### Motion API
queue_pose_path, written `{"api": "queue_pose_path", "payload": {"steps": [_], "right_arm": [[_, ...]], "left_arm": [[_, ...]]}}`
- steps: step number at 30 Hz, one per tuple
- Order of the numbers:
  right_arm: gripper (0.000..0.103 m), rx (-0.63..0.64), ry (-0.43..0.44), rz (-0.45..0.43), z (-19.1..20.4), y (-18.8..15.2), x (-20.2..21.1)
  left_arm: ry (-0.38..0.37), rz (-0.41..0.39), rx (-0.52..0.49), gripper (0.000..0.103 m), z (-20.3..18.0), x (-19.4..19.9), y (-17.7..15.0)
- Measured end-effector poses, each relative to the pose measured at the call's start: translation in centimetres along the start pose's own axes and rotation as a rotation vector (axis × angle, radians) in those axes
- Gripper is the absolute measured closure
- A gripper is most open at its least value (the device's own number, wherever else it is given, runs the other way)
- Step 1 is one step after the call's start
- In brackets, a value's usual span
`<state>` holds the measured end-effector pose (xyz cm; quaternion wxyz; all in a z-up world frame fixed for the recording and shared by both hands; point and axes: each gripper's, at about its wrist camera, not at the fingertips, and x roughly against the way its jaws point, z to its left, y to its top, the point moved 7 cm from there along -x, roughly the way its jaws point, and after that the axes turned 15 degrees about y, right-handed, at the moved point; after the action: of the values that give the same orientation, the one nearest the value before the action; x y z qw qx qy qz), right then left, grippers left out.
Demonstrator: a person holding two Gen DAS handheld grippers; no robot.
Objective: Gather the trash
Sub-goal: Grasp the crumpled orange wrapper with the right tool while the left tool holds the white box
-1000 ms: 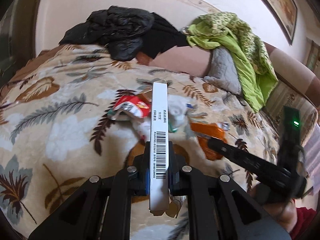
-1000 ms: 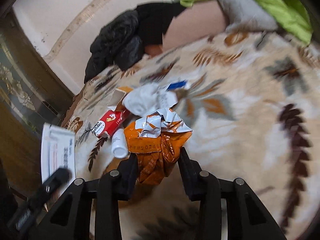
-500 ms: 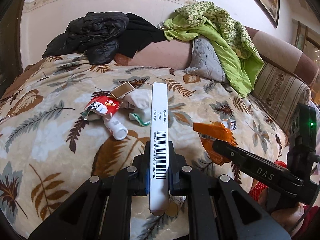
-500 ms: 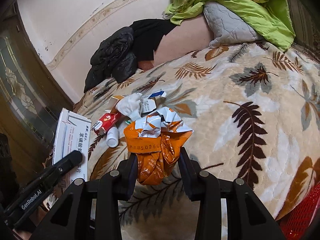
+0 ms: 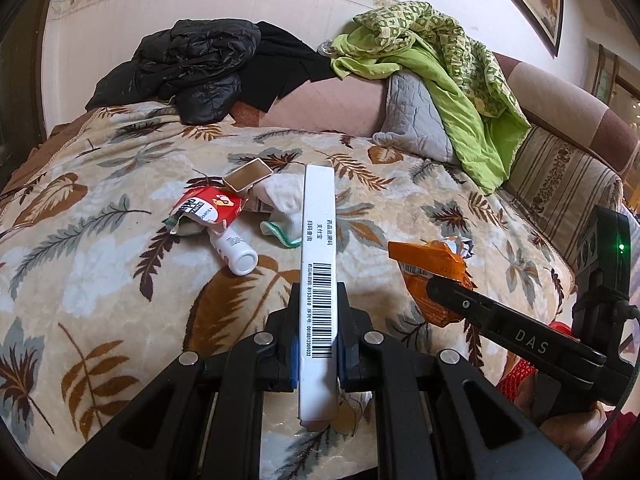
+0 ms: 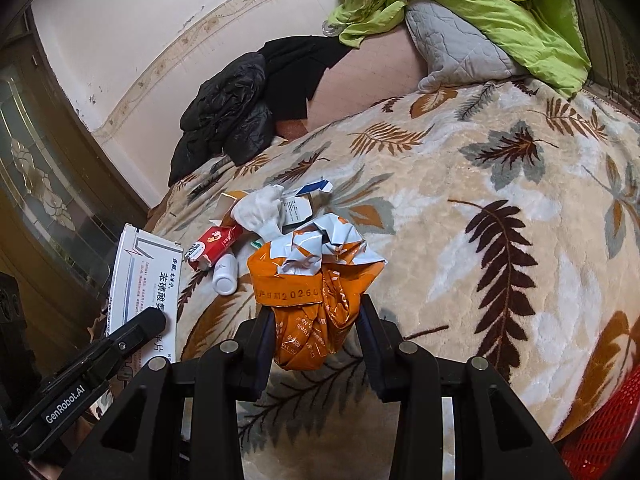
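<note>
The left gripper (image 5: 318, 336) is clamped on a flat white box (image 5: 319, 240), held edge-up above the near edge of the leaf-print blanket (image 5: 100, 248). The right gripper (image 6: 318, 328) grasps a crumpled orange bag (image 6: 312, 280) over the same edge. Mid-blanket lie a red packet (image 5: 208, 208), a white bottle (image 5: 236, 250), a small carton (image 5: 248, 174) and a white sock (image 5: 286, 208), bunched together.

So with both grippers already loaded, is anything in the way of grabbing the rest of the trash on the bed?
Only their own loads: the left gripper is shut on the white box, the right gripper on the orange wrapper. The red packet and white bottle lie uncovered on the blanket.
</note>
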<state>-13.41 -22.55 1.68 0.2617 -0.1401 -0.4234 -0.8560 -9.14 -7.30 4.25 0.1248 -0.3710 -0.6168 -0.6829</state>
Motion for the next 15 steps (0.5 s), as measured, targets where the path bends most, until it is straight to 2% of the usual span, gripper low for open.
{"api": "queue_pose_path", "payload": {"steps": [15], "right_arm": [[0.062, -0.018, 0.011, -0.006, -0.05, 0.04, -0.06]], "left_arm": [[-0.001, 0.01, -0.012, 0.091, -0.68, -0.31, -0.53]]}}
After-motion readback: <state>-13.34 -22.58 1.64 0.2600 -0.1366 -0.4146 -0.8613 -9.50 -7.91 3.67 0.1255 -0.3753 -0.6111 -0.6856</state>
